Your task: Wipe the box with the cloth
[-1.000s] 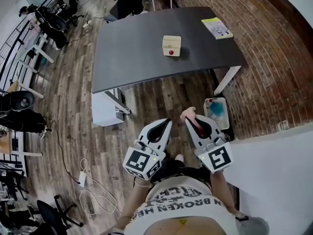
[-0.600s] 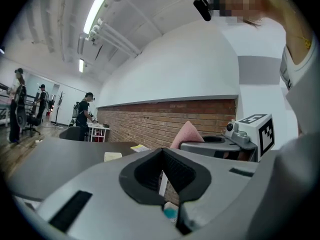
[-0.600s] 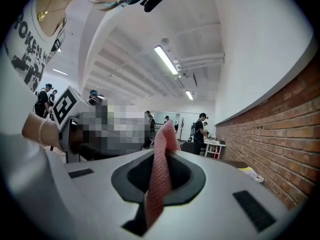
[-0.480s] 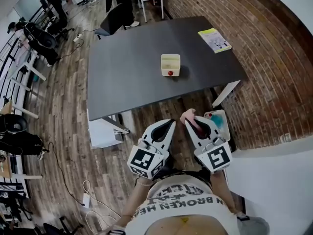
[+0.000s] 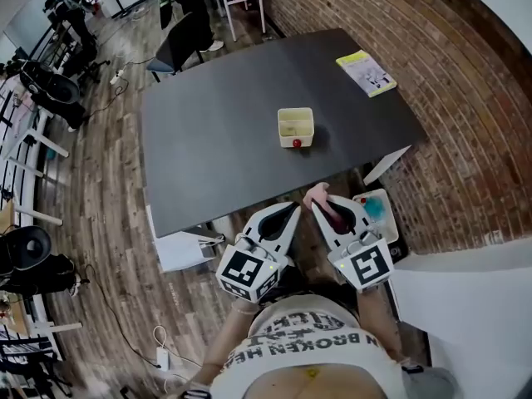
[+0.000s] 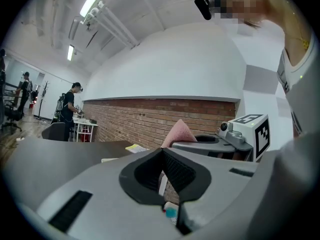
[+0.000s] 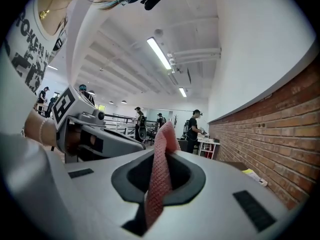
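Note:
A small pale yellow box (image 5: pixel 295 126) with a red knob on its near side stands in the middle of the dark table (image 5: pixel 216 131). My right gripper (image 5: pixel 321 199) is shut on a pink cloth (image 5: pixel 325 204), which sticks up between its jaws (image 7: pixel 161 169). My left gripper (image 5: pixel 290 209) is shut with nothing in it. Both grippers hover side by side over the floor, just short of the table's near edge. In the left gripper view the cloth (image 6: pixel 179 133) shows to the right, beyond my closed jaws.
A yellow booklet (image 5: pixel 366 72) lies at the table's far right corner. A white bin (image 5: pixel 378 214) with blue contents sits on the floor by the brick wall, right of my right gripper. Chairs and people stand at the far left.
The table and box have come closer and lower in the head view as I moved forward. Both grippers stay shut and side by side, the cloth still held.

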`<move>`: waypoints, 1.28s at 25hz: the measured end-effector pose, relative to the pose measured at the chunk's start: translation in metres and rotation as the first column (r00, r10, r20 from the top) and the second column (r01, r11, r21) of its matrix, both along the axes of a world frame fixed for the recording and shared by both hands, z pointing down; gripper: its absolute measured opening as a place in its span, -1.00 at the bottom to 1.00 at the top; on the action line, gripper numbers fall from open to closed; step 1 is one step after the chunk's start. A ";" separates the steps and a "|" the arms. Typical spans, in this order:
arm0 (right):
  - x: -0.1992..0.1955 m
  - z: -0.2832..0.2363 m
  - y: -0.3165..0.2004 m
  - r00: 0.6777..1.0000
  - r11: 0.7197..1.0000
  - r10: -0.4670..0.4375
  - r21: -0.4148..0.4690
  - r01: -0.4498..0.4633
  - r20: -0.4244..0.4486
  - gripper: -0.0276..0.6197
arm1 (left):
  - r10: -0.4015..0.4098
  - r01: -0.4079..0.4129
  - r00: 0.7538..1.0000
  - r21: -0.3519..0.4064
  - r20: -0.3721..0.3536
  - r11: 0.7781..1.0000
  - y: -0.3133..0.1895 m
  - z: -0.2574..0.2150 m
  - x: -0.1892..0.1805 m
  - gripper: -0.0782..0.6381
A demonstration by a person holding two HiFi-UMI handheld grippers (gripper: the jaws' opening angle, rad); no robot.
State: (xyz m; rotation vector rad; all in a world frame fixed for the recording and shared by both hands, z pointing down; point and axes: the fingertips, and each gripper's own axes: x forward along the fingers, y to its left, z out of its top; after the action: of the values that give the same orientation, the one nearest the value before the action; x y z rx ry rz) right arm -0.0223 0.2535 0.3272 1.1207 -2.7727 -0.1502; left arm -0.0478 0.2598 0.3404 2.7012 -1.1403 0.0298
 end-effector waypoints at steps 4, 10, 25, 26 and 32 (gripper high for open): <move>-0.011 0.008 -0.016 1.000 1.000 0.010 -0.014 -0.010 -0.010 -0.86 | 0.001 -0.001 1.000 -0.010 0.005 1.000 -0.014 0.006 -0.015 -0.76; -0.029 0.019 -0.038 0.998 0.998 -0.034 -0.046 0.032 -0.044 -0.86 | -0.054 0.053 0.998 -0.040 -0.034 0.998 -0.029 0.011 -0.041 -0.76; -0.016 0.026 -0.169 0.991 0.989 -0.126 -0.079 0.123 -0.037 -0.86 | -0.138 0.136 0.990 -0.077 -0.015 0.988 -0.164 0.018 -0.024 -0.76; -0.012 0.025 -0.178 0.991 0.988 -0.134 -0.081 0.131 -0.031 -0.86 | -0.137 0.136 0.990 -0.072 -0.012 0.988 -0.176 0.016 -0.019 -0.76; 0.015 0.021 -0.229 0.985 0.983 -0.172 -0.076 0.169 -0.032 -0.86 | -0.161 0.162 0.987 -0.055 0.025 0.985 -0.229 0.010 0.010 -0.76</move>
State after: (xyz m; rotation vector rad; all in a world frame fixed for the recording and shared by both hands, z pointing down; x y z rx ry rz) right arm -0.0074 0.0242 0.3487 0.8538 -2.8126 -0.0881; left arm -0.0373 0.0306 0.3503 2.5558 -1.3402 0.0642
